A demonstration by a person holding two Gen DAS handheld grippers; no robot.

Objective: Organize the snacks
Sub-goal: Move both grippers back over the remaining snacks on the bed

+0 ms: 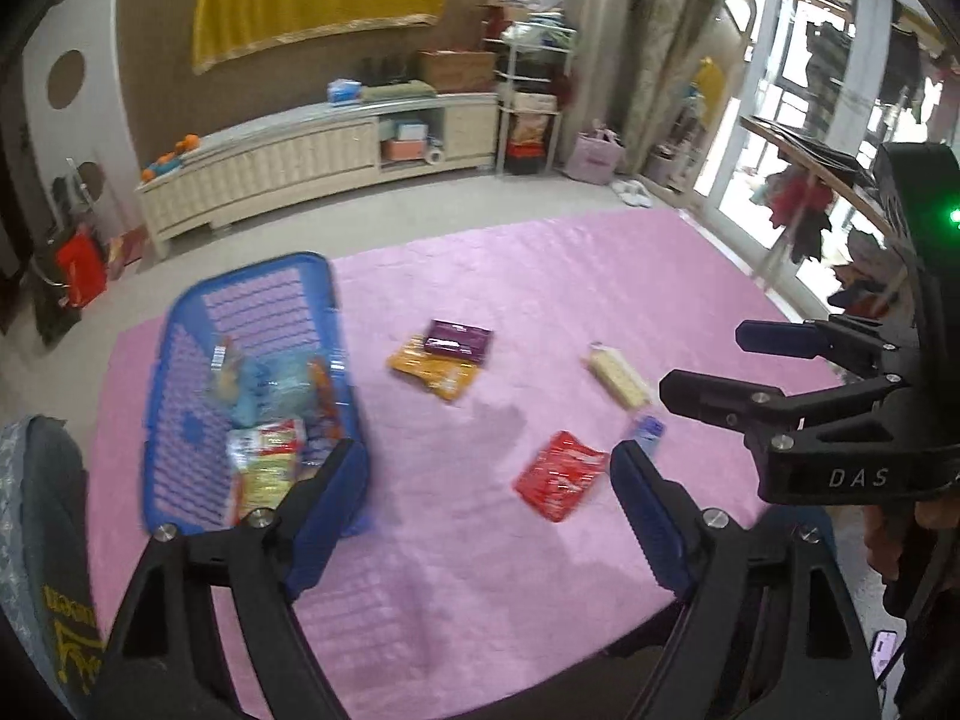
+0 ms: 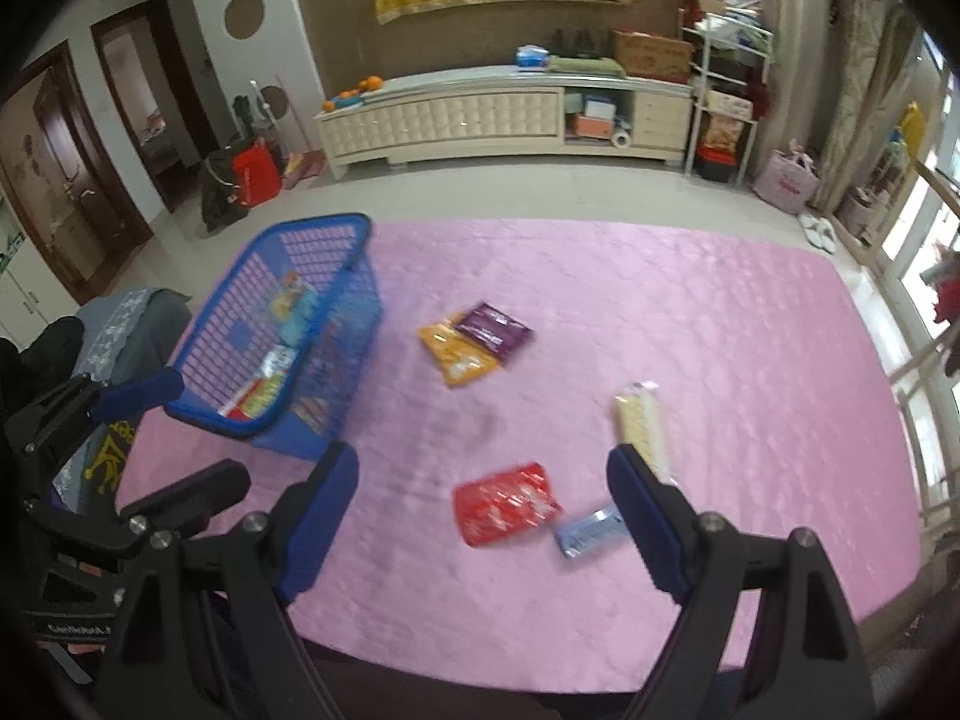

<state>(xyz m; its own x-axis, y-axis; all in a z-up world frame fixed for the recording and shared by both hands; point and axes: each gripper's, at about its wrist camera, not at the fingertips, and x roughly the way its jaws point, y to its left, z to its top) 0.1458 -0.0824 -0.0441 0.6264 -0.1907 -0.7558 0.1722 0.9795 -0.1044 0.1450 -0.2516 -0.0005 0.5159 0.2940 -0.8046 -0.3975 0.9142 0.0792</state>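
Observation:
A blue mesh basket (image 1: 175, 384) (image 2: 318, 221) holding several snack packets stands at the left of the pink cloth (image 1: 540, 270) (image 2: 720, 330). Loose on the cloth lie an orange packet (image 1: 435, 373) (image 2: 459, 355) with a purple packet (image 1: 457, 341) (image 2: 495, 324) overlapping it. Also there are a red packet (image 1: 558, 474) (image 2: 504, 504), a cream biscuit pack (image 1: 618, 375) (image 2: 642, 420) and a small blue wrapper (image 1: 648, 429) (image 2: 591, 531). My left gripper (image 1: 483, 450) (image 2: 207, 426) hovers open beside the basket, nothing between its pads. My right gripper (image 2: 483, 453) (image 1: 705, 360) hangs open above the red packet.
A low cream cabinet (image 2: 498, 114) and a cluttered shelf rack (image 2: 723, 90) line the far wall beyond bare floor. A grey cushioned seat (image 1: 42, 510) sits by the cloth's left edge. A clothes rail (image 1: 804, 180) stands at the right by the window.

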